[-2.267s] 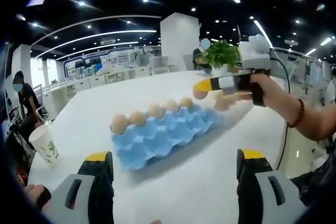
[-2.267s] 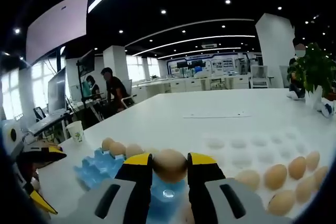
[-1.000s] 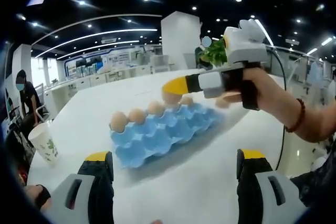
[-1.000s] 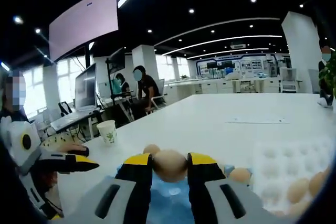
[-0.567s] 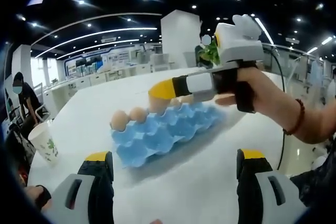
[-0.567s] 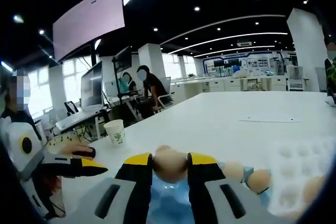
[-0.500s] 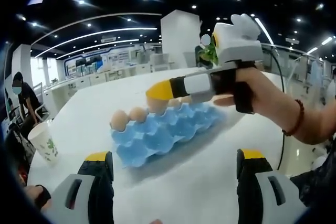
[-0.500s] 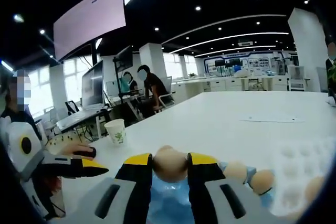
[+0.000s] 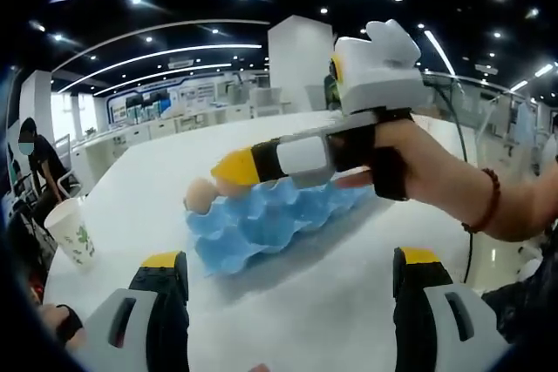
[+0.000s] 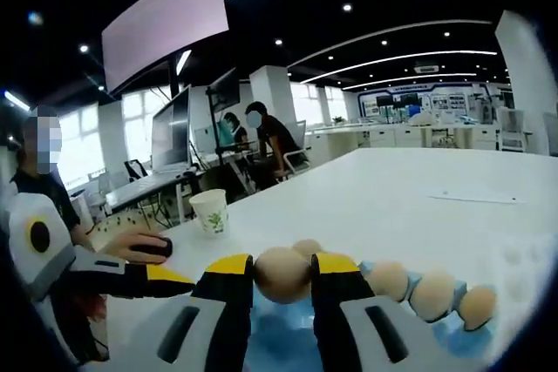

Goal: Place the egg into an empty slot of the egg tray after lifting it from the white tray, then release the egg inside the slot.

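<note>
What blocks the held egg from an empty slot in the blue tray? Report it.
Nothing visible does. The right claw is shut on the egg directly above the blue egg tray. Eggs already in the tray sit off to one side of it, and the left claw hangs open short of the tray.

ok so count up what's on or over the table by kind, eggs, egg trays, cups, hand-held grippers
eggs: 5, one egg in the right hand-held gripper, four on the egg tray
egg tray: 1
paper cup: 1
hand-held grippers: 2, counting the left hand-held gripper
total: 9
</note>
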A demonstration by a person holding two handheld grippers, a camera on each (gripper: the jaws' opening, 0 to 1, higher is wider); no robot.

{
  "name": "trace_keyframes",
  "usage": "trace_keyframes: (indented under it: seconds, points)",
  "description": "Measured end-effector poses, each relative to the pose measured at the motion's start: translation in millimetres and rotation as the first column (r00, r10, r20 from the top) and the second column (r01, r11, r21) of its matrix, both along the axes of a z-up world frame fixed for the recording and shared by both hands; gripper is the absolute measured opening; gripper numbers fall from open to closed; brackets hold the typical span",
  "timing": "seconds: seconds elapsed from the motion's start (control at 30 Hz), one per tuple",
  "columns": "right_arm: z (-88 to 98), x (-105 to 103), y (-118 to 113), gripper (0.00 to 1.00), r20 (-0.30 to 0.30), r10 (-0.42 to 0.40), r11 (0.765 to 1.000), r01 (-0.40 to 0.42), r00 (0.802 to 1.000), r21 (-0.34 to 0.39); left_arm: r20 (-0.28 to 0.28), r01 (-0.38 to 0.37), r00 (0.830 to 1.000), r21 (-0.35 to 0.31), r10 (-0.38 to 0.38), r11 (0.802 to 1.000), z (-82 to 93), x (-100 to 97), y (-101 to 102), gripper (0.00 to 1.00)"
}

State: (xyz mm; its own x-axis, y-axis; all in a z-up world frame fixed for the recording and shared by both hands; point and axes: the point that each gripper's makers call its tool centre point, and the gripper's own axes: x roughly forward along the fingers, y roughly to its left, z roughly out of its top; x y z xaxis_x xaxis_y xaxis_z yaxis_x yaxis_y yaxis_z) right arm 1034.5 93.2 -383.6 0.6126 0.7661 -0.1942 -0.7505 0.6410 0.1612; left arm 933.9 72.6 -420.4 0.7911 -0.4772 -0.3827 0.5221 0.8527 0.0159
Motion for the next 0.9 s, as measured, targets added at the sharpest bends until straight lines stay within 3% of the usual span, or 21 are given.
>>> trace_keyframes:
  seconds: [0.27, 0.43, 0.67, 0.9]
  points:
    - [-5.8, -0.4, 10.8, 0.27, 0.014, 0.035, 0.999, -0.035, 0.999, -0.009, -0.006, -0.004, 1.0, 0.006, 0.004, 1.0, -1.5, 1.9, 6.9, 1.0]
    - [-10.6, -3.8, 22.7, 0.27, 0.028, 0.065, 0.997, -0.064, 0.997, -0.032, -0.008, -0.005, 1.0, 0.005, 0.005, 1.0, -2.2, -1.8, 1.3, 1.0]
    - [-20.9, -2.6, 30.5, 0.27, 0.056, 0.069, 0.994, -0.064, 0.996, -0.093, -0.006, -0.005, 1.0, -0.002, 0.005, 1.0, -1.6, 0.7, 5.6, 1.0]
    - [-28.5, -0.1, 35.1, 0.27, 0.046, 0.072, 0.991, -0.066, 0.996, -0.113, -0.009, -0.005, 1.0, 0.0, 0.005, 1.0, -2.6, -0.1, 3.6, 0.99]
